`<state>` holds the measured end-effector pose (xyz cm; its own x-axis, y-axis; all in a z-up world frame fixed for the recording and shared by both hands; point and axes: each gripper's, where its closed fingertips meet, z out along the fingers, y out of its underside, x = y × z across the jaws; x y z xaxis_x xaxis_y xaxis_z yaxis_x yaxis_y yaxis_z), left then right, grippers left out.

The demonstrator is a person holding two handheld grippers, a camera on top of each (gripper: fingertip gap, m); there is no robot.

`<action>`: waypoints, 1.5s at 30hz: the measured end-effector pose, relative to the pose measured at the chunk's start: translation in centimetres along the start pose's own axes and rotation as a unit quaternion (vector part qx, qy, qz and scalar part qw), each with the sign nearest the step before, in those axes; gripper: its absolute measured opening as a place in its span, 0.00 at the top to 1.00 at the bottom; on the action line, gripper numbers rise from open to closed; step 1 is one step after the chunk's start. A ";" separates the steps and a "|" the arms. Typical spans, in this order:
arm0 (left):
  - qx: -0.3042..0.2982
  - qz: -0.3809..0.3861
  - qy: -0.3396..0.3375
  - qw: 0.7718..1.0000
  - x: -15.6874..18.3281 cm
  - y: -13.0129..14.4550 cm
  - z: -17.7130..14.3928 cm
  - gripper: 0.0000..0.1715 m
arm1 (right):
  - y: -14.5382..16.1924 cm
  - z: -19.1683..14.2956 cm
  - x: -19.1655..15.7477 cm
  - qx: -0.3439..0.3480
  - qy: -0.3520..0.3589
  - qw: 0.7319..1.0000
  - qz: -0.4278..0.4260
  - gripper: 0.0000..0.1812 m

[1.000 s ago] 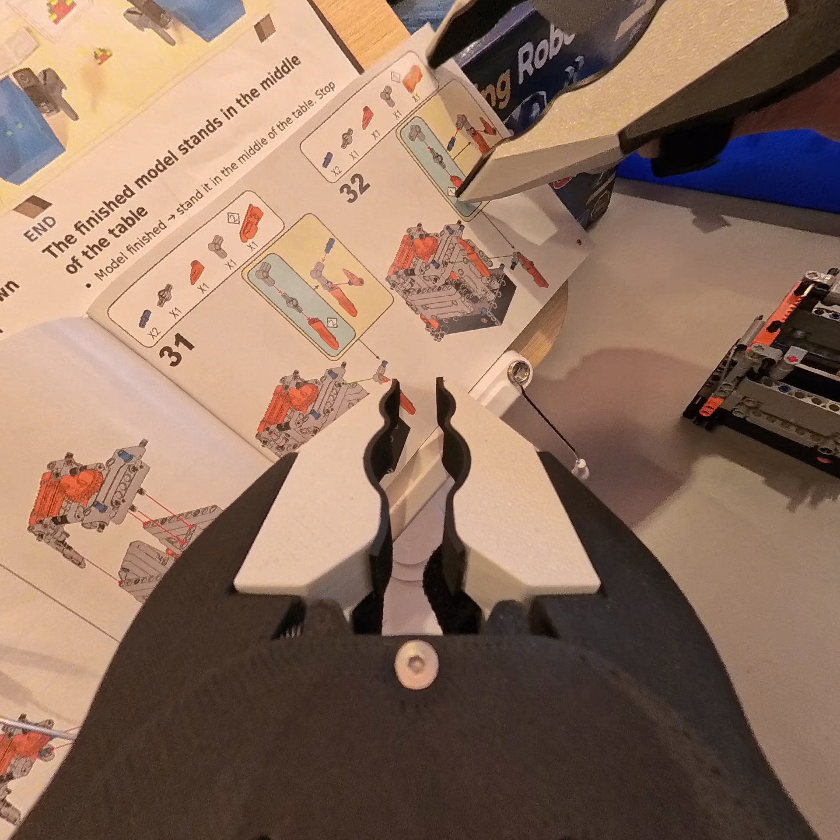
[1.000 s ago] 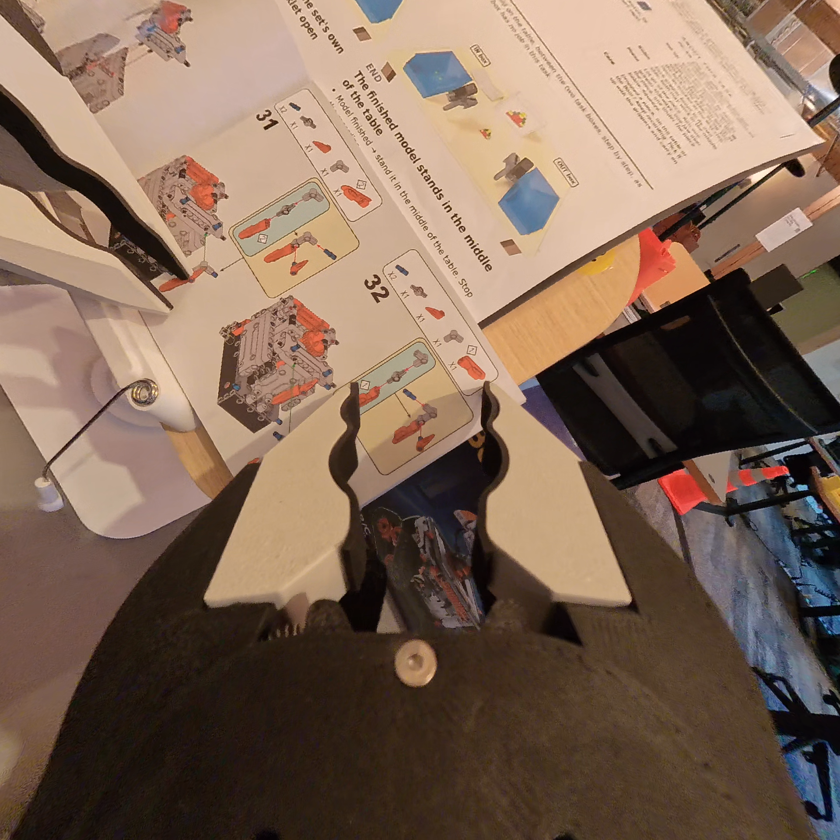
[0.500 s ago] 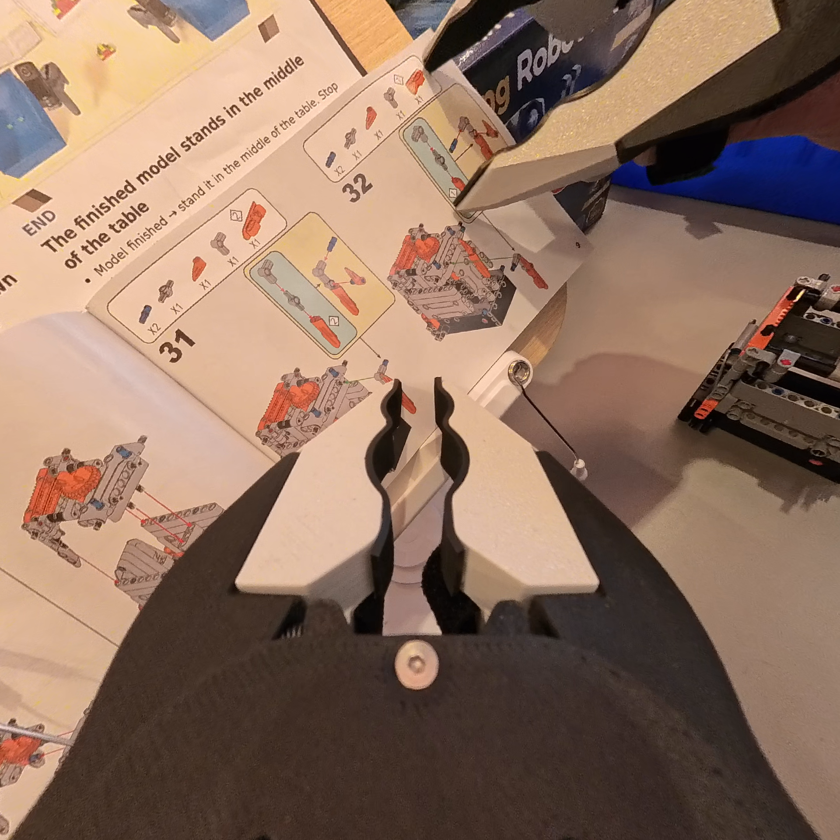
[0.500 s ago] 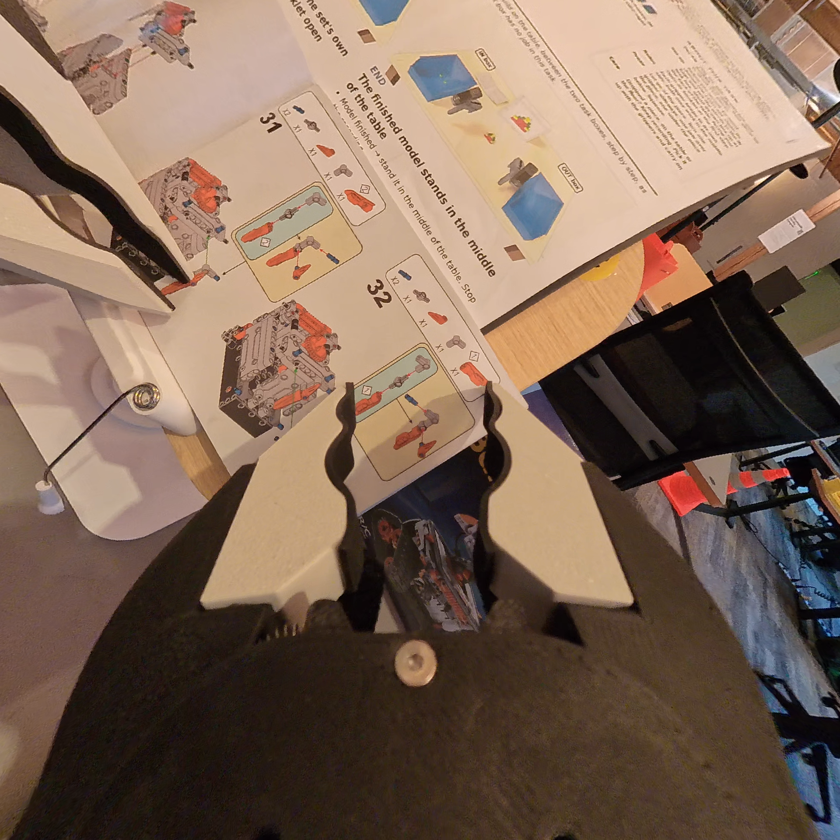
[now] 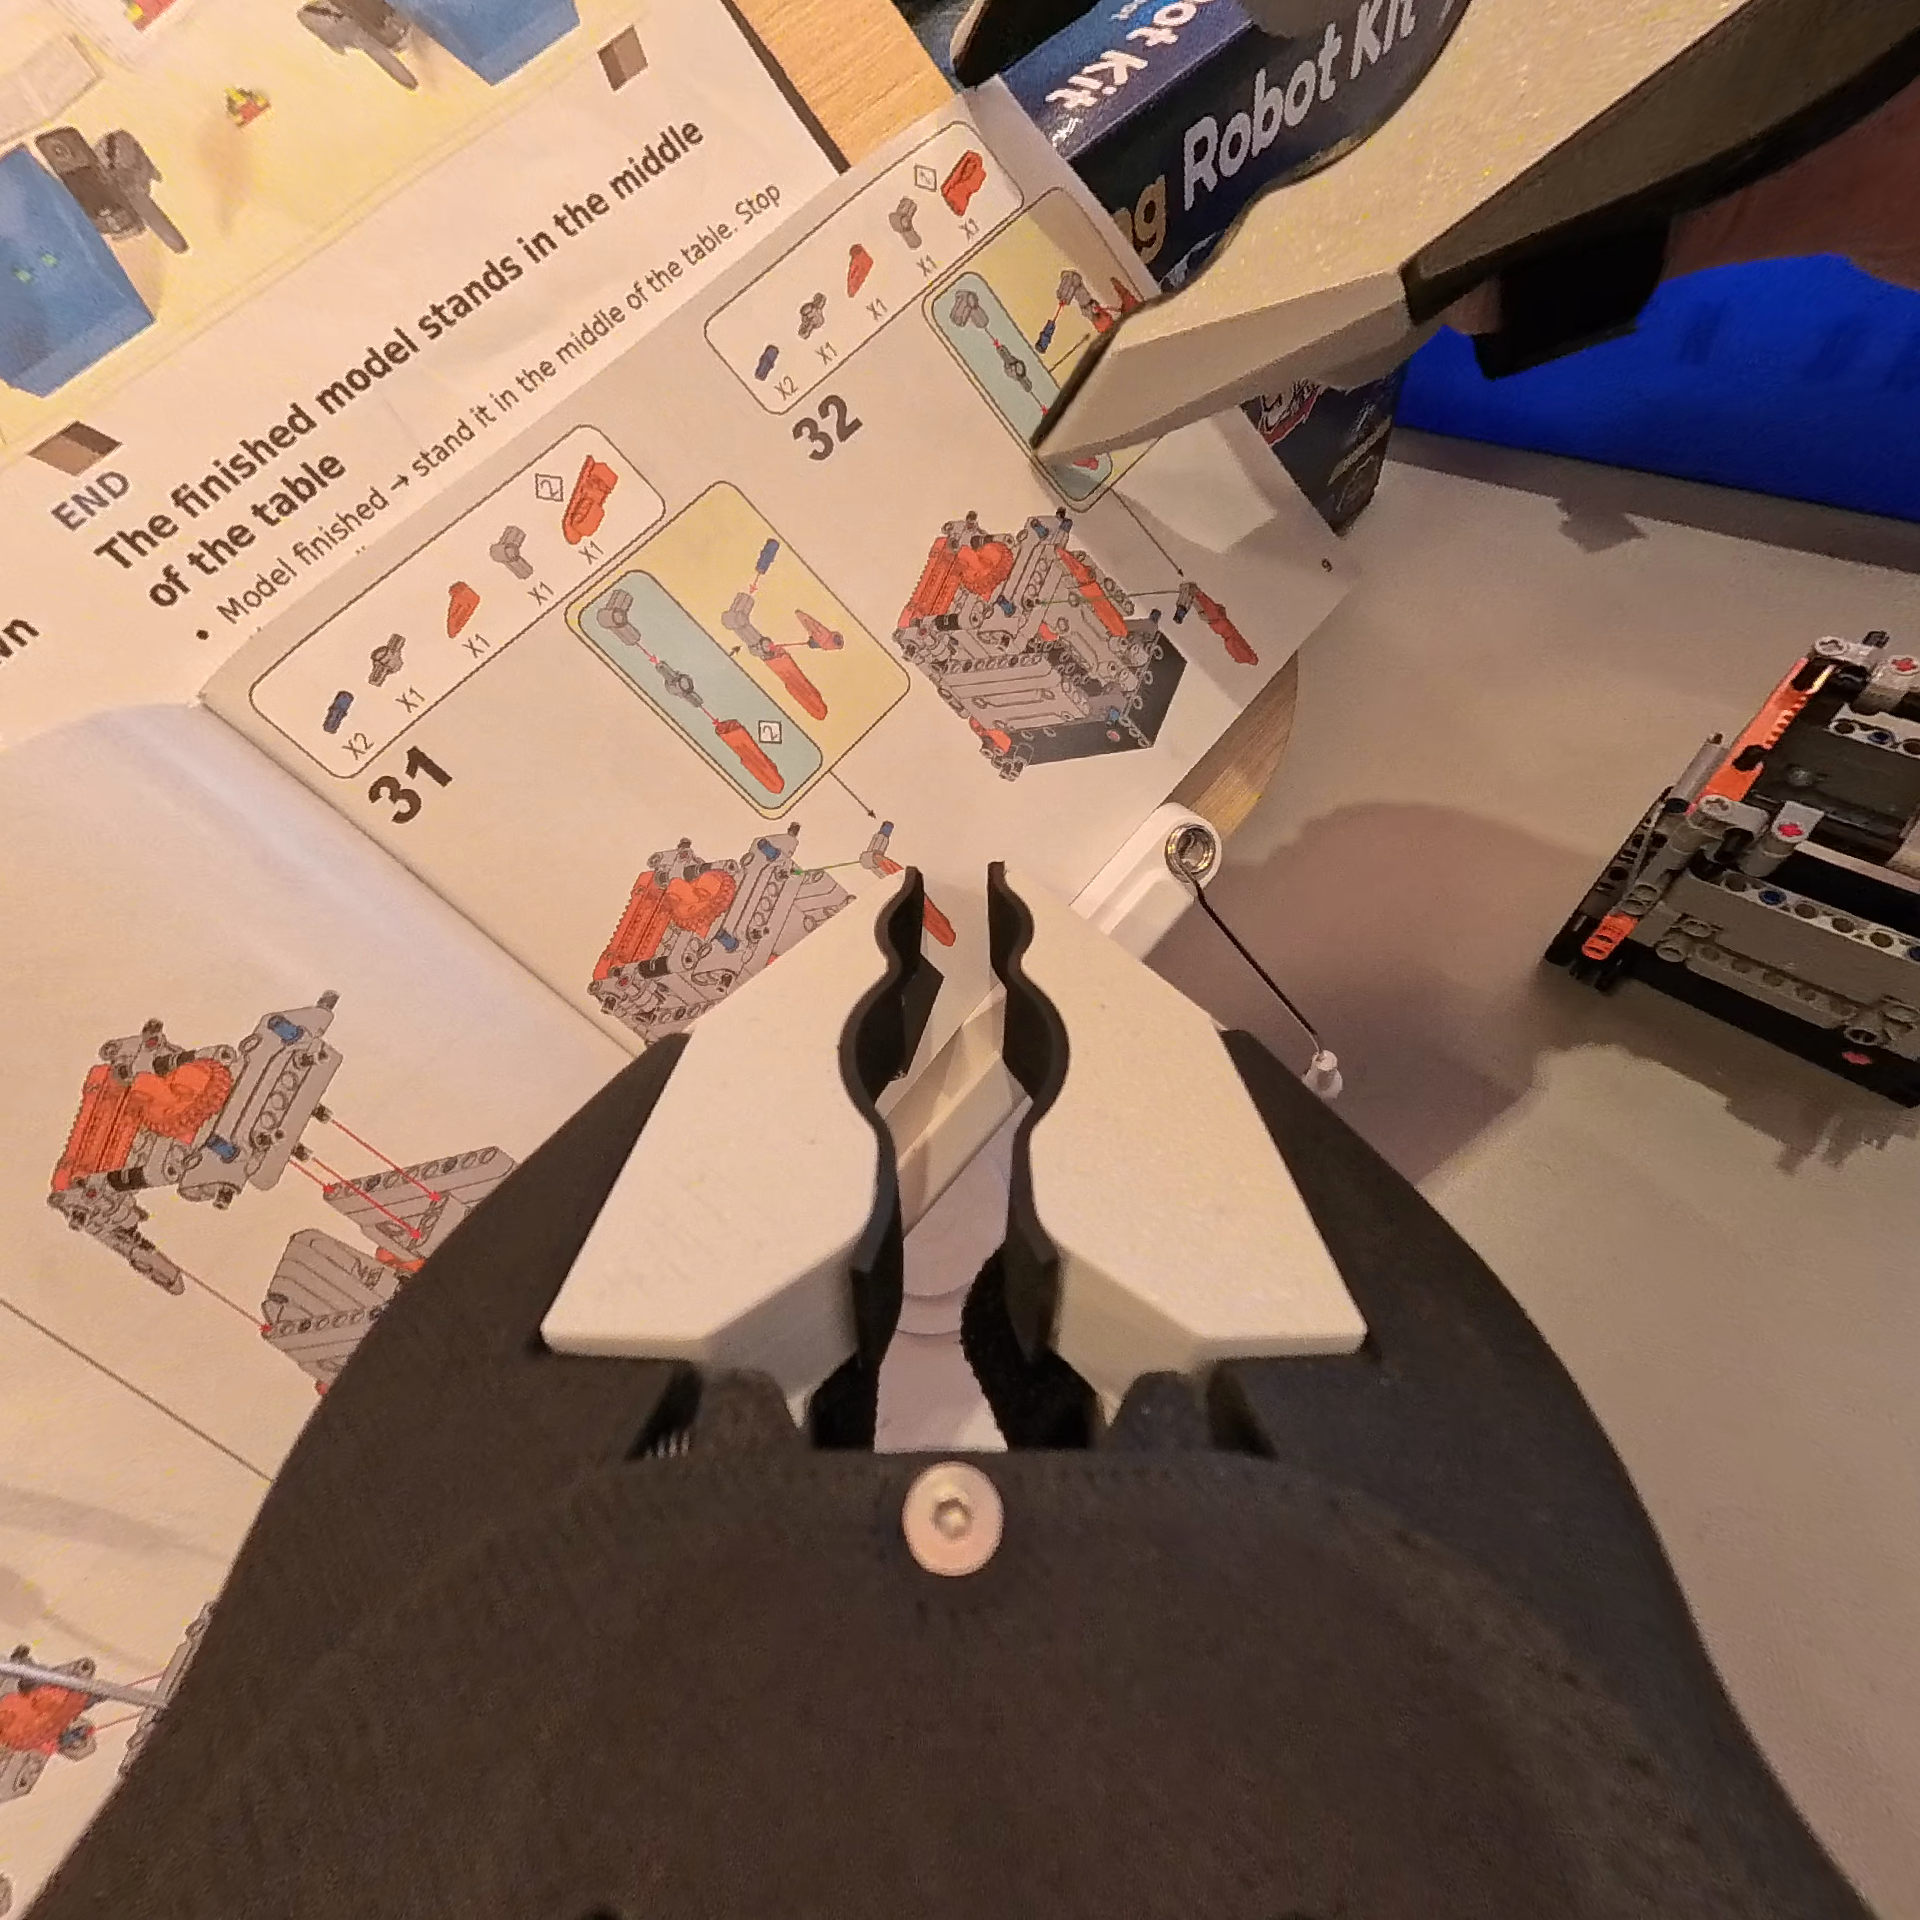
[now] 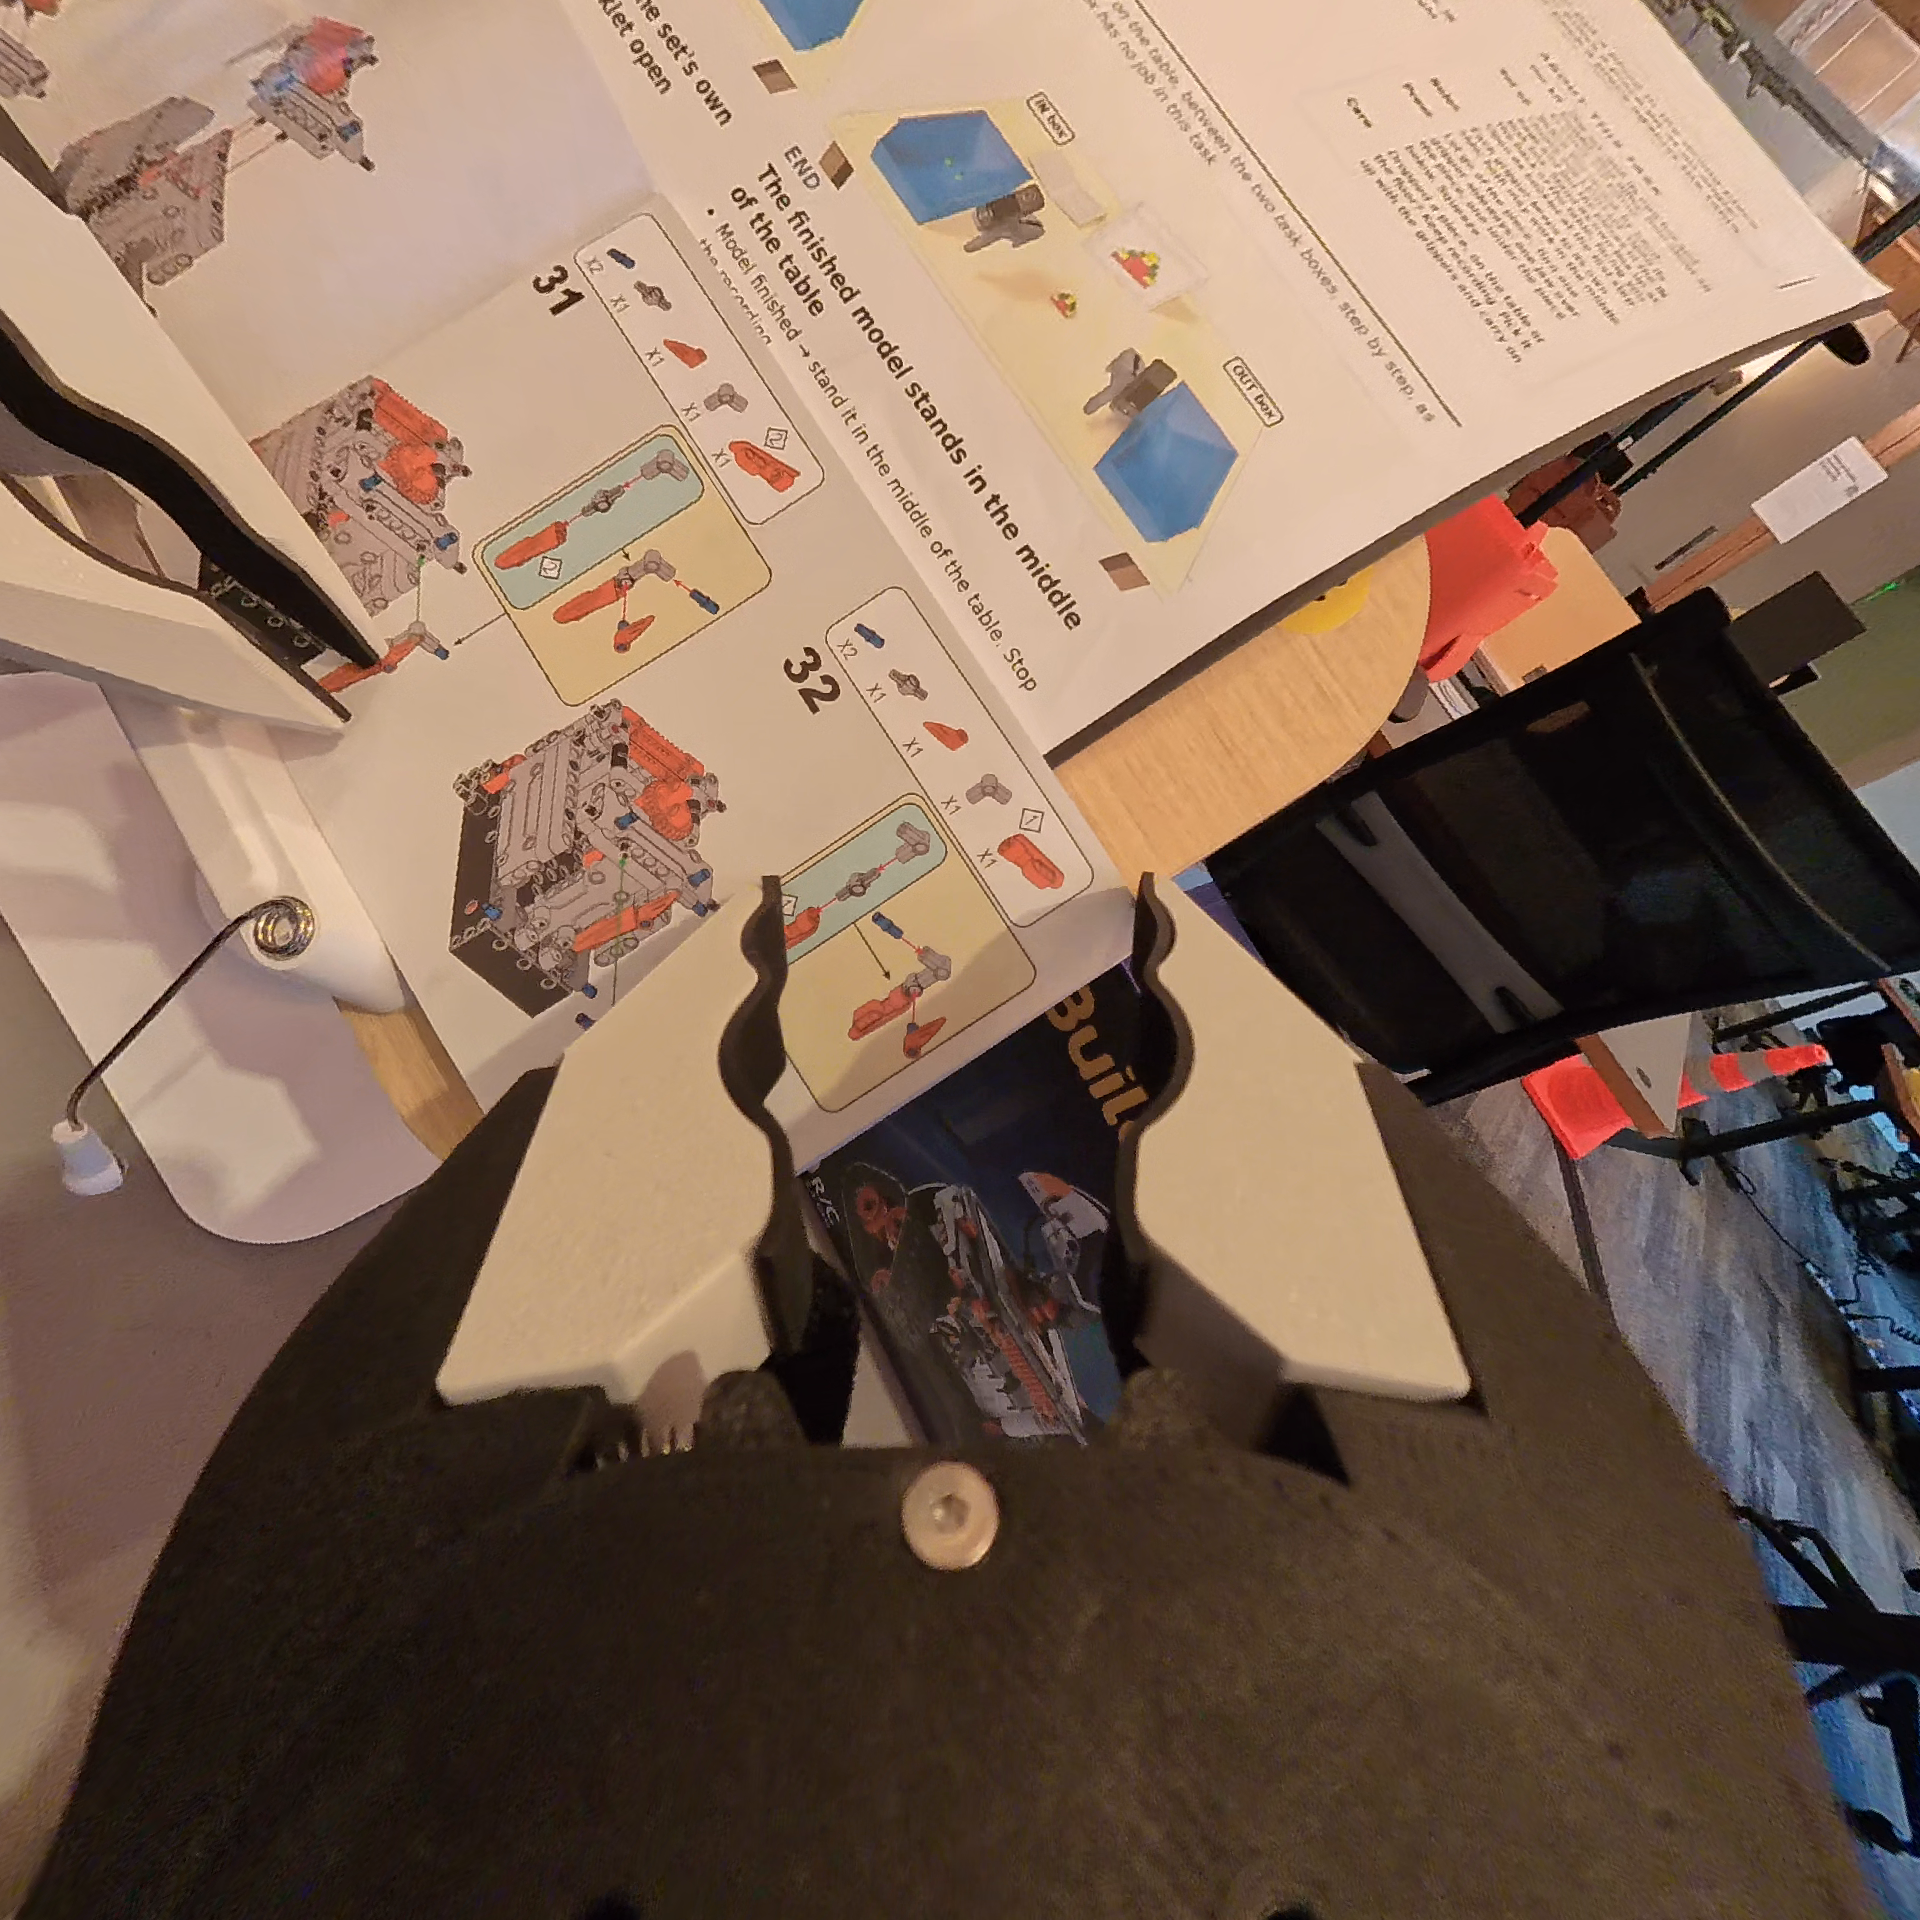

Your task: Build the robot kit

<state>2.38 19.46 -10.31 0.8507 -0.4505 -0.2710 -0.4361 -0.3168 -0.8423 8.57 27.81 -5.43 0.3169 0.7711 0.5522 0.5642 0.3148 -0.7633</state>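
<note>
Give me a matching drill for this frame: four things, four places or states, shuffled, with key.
Things:
1. left gripper
2. right gripper
3. brick model
4. dark blue box

Places or states:
A. partly under the booklet's corner
B. on the grey table, to the right, apart from the booklet
C. narrow gap, over the booklet's lower edge by the white stand
D. wide open, over the booklet's far corner

Pairs: 1-C, 2-D, 3-B, 4-A

Matt grey counter (image 5: 1558, 1299): bears a white stand base (image 6: 239, 1143), a part-built grey, black and orange brick model (image 5: 1766, 914), a dark blue printed box (image 5: 1340, 457).
</note>
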 end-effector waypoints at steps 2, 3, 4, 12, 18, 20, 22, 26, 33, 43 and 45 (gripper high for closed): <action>0.000 -0.001 0.001 1.000 0.0 0.0 0.0 0.94 | 0.0 0.0 0.1 0.001 0.002 1.000 0.004 0.64; 0.000 -0.001 0.000 1.000 0.0 0.0 0.0 0.94 | 0.0 0.0 0.1 0.002 0.002 1.000 0.002 0.64; 0.000 -0.001 0.000 1.000 0.0 0.0 0.0 0.94 | 0.0 0.0 0.1 0.002 0.002 1.000 0.002 0.64; 0.000 -0.002 0.000 1.000 0.0 0.0 0.0 0.94 | 0.0 -0.2 0.2 -0.001 0.008 1.000 -0.012 0.68; 0.001 -0.003 0.002 1.000 0.0 0.0 0.0 0.94 | 0.0 -0.4 -0.1 0.002 0.008 1.000 -0.022 0.77; 0.002 -0.003 0.003 1.000 0.0 0.0 0.0 0.94 | 0.0 -0.3 -0.2 0.001 0.003 1.000 -0.017 0.78; 0.002 -0.004 0.004 1.000 0.0 0.0 0.0 0.94 | 0.0 -0.4 -0.2 0.001 0.002 1.000 -0.017 0.79; 0.002 -0.004 0.005 1.000 0.0 0.0 0.0 0.94 | -0.3 -0.7 -0.3 0.004 0.005 1.000 -0.025 0.80; 0.004 -0.009 0.009 1.000 0.1 0.0 0.0 0.94 | -0.3 -1.0 -0.4 -0.002 -0.018 1.000 -0.001 0.78; 0.004 -0.008 0.008 1.000 0.1 -0.1 0.0 0.94 | -0.1 -0.7 0.0 -0.010 0.000 1.000 -0.029 0.79; 0.003 -0.007 0.007 1.000 0.1 -0.1 0.0 0.94 | 0.0 -0.7 0.2 -0.012 0.006 0.999 -0.032 0.77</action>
<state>2.51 19.44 -10.27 0.8524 -0.4580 -0.2521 -0.4221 -0.3182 -0.8489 9.21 27.59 -5.04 0.2881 0.7435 0.6035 0.6022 0.3493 -0.7179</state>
